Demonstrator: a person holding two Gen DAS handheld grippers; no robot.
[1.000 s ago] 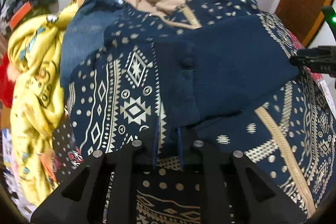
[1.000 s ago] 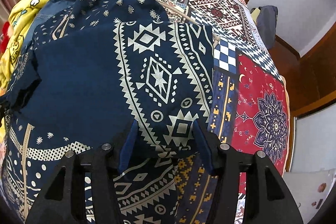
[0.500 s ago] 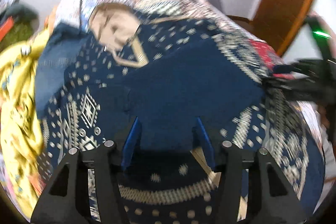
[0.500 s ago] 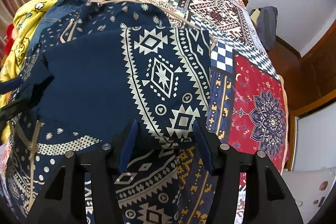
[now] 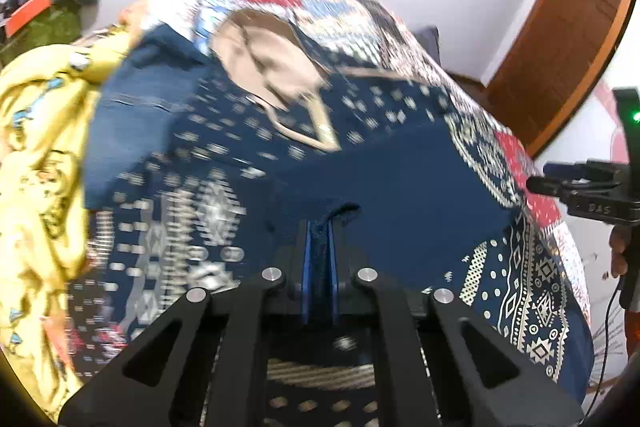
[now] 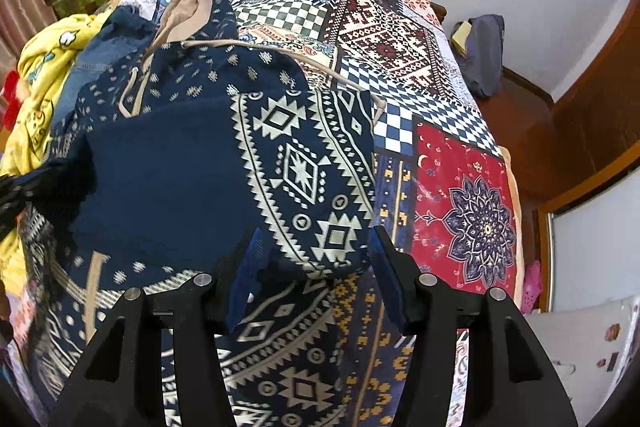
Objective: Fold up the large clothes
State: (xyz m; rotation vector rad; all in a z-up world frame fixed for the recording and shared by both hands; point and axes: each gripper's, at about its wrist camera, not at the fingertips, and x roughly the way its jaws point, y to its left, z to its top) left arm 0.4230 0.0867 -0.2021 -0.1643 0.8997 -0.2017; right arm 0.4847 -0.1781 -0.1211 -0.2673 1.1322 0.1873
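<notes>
Left wrist view: the left claw (image 5: 319, 239) has just closed, pinching a plain-navy edge of the navy hooded garment with cream geometric print (image 5: 384, 187), which lies on the patchwork-covered bed (image 5: 520, 163).

Right wrist view: the right claw (image 6: 312, 267) stands spread around the garment's folded patterned corner, apparently not pressing it. Sleeves look folded in; the body fold remains.

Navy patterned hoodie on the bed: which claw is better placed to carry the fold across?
Left. The left claw is shut on a navy fabric edge of the navy patterned hoodie; the right claw stands apart, straddling a patterned fold, not pinching it.
</notes>
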